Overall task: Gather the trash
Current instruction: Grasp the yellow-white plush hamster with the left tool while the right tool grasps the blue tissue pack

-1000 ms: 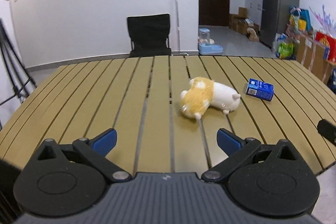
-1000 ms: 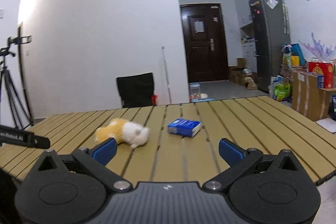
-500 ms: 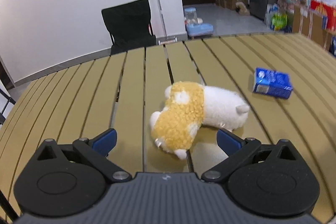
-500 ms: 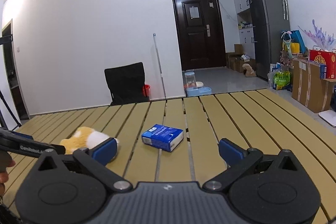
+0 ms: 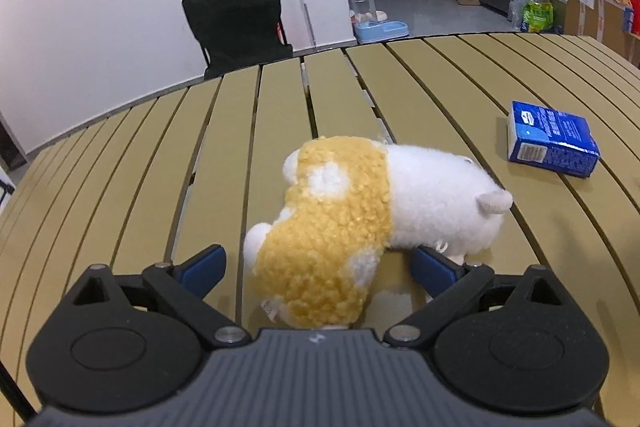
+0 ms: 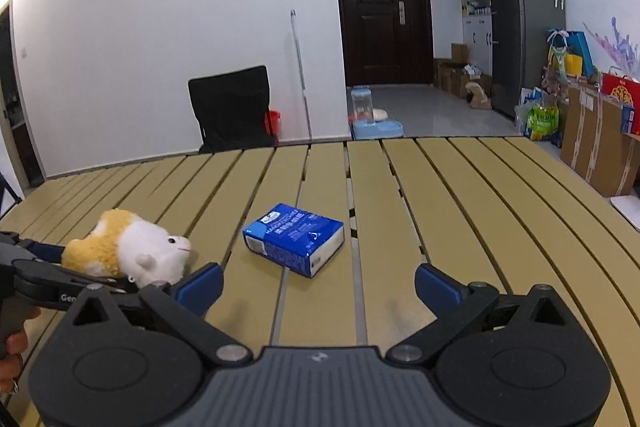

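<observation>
A yellow and white plush toy (image 5: 360,223) lies on its side on the slatted table (image 5: 224,163). My left gripper (image 5: 316,267) is open, with the toy's yellow rear end between its blue fingers. A blue carton (image 5: 552,139) lies flat to the right of the toy. In the right wrist view the same blue carton (image 6: 294,237) lies just ahead of my open right gripper (image 6: 318,285), a little left of centre, and the plush toy (image 6: 128,251) sits at the left with the left gripper (image 6: 52,271) around it.
A black chair (image 6: 232,109) stands behind the far table edge. A pet water dispenser (image 6: 370,113), cardboard boxes (image 6: 600,143) and a fridge (image 6: 520,19) stand on the floor beyond. A hand (image 6: 12,339) holds the left gripper's handle.
My left gripper has moved forward until the plush toy sits between its fingers. My right gripper has closed in on the blue carton, which now lies nearer its fingers.
</observation>
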A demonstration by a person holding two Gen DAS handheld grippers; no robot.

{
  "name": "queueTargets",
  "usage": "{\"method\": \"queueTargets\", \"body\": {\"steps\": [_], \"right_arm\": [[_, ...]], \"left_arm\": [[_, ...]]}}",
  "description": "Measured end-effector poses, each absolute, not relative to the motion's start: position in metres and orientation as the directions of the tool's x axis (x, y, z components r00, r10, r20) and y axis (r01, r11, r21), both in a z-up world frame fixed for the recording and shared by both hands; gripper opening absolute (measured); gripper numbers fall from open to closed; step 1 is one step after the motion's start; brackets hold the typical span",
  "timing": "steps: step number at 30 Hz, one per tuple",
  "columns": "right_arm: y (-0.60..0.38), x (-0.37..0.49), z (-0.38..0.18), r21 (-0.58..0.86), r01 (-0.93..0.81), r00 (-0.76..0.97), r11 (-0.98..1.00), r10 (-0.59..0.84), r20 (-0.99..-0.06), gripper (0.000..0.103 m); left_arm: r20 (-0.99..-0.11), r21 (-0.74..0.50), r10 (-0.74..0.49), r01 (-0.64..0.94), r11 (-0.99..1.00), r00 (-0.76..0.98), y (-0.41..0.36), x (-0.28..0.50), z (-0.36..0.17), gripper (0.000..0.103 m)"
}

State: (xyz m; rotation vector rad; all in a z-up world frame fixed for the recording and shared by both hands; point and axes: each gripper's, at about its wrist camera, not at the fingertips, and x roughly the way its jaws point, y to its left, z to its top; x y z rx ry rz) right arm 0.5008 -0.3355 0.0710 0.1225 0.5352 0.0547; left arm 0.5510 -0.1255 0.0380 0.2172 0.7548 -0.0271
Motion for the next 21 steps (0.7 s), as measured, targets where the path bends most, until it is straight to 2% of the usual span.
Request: {"method": "queueTargets", "body": {"steps": [1,3,4,5,9,16,21], "right_arm": [[-0.335,0.502,0.072,0.131,-0.017,0.859,0.991,0.081,-0.506,0.103],[-0.335,0.506,0.074,0.130,-0.005,0.859,0.991,0.071,-0.508,0.103],[-0.334,0.507,0.075,0.131,0.002,0.859,0.991,0.066,-0.508,0.103],[-0.333,0.507,0.075,0.131,0.004,0.858,0.991,0.064,-0.510,0.103],[-0.329,0.511,0.077,0.138,0.019,0.850,0.990,0.057,-0.523,0.103],[-0.313,0.534,0.083,0.117,0.038,0.845,0.992,0.030,-0.534,0.103],[-0.305,0.567,0.078,0.171,0.078,0.816,0.982,0.036,-0.577,0.103]], "left_arm": [[-0.685,0.174,0.047,0.102,0.979,0.727,-0.124,0.550,0.039,0.097],[-0.684,0.156,0.022,0.117,0.981,0.729,-0.123,0.548,0.040,0.081],[-0.682,0.150,0.011,0.125,0.981,0.731,-0.123,0.547,0.041,0.063],[-0.681,0.154,0.010,0.129,0.980,0.733,-0.123,0.546,0.043,0.055],[-0.657,0.197,0.010,0.158,0.968,0.754,-0.127,0.539,0.044,0.051],[-0.606,0.138,0.003,0.101,0.985,0.795,-0.107,0.531,0.064,0.051],[-0.558,0.101,0.031,0.030,0.994,0.830,-0.088,0.527,0.083,0.051]]}}
